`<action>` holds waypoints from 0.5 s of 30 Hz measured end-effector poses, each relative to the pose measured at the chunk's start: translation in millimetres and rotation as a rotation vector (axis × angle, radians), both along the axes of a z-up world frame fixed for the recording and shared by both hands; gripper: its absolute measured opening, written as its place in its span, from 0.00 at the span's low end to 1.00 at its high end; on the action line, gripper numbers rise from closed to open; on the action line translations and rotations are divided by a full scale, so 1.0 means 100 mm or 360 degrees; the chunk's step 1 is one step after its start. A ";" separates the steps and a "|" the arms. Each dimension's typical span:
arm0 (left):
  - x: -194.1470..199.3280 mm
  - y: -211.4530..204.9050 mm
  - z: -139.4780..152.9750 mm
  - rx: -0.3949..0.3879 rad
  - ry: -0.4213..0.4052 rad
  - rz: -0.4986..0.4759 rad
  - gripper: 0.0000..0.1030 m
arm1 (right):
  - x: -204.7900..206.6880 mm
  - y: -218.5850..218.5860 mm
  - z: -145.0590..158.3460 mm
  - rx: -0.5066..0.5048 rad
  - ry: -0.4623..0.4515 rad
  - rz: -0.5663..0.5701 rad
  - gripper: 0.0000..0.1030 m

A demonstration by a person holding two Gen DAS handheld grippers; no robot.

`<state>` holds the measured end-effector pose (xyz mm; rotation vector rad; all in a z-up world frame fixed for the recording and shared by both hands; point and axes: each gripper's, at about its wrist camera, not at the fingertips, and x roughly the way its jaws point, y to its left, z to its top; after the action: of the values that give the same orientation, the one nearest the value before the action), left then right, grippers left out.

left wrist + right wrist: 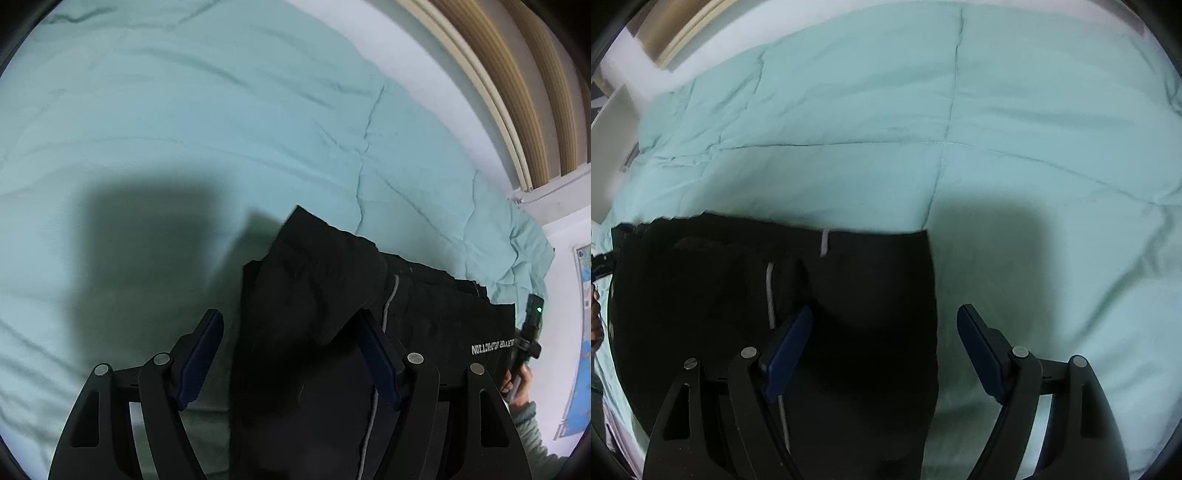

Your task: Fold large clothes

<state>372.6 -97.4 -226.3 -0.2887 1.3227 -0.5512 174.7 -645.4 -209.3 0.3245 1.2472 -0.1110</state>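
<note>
A black garment [314, 302] with a grey drawstring and white lettering lies folded on the mint green quilt [184, 129]. My left gripper [290, 334] is open, its fingers spread either side of the garment's bunched left end, just above it. In the right wrist view the same black garment [775, 295] lies flat with a straight right edge. My right gripper [884, 328] is open over that right edge, the left finger above the cloth and the right finger above bare quilt [997, 129]. The other gripper [528, 332] and the hand holding it show at the far right of the left wrist view.
The quilt covers a bed that fills both views. A wooden headboard or frame [498, 74] and a white wall lie beyond the bed's far edge. A map poster [583, 332] hangs at the right. A white piece of furniture [609, 129] stands at the left.
</note>
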 end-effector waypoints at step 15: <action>-0.38 0.12 0.64 -0.0044 -0.0338 0.0190 0.17 | -0.36 0.18 0.80 -0.0401 -0.0297 -0.0139 0.17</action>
<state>334.8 -85.6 -162.2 -0.3210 1.0859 -0.4856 139.0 -627.3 -129.0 0.1663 1.0214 -0.3035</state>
